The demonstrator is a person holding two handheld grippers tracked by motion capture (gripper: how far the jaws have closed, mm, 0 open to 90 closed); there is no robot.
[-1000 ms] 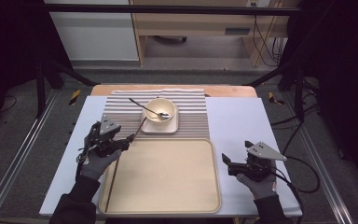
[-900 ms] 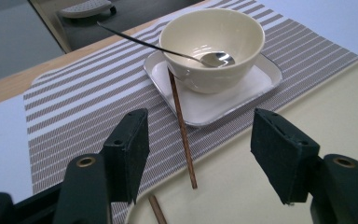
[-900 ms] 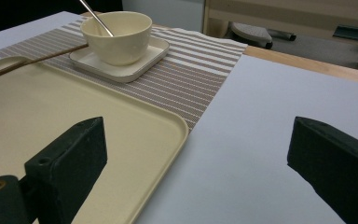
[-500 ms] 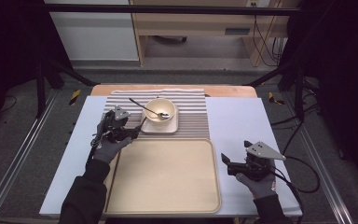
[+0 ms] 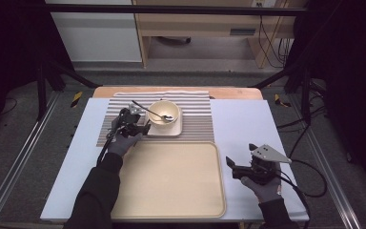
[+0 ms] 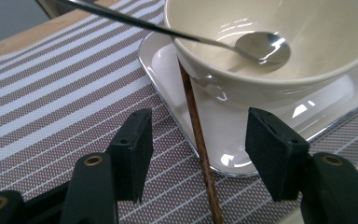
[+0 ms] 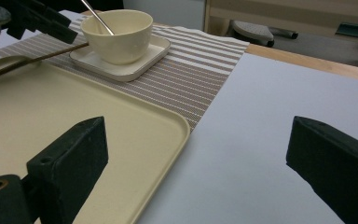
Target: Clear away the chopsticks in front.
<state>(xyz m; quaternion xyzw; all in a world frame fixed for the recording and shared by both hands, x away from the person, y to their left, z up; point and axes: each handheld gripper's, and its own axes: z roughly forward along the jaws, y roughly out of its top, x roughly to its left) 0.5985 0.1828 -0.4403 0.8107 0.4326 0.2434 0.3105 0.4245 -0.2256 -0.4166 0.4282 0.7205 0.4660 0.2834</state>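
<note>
The left tool sits low over the striped mat, jaws spread and just now narrowing, with a brown stick between them but untouched by either pad. The stick leans from the mat onto the plate at the bowl's 7 o'clock; a spoon rests in the bowl. To grip well, I judge the tool should centre on the stick, close squarely and stay clear of the plate rim, then lift gently so the bowl isn't nudged. The tray lies at 6 o'clock of the plate. The right tool rests on the bench, jaws spread and empty.
</note>
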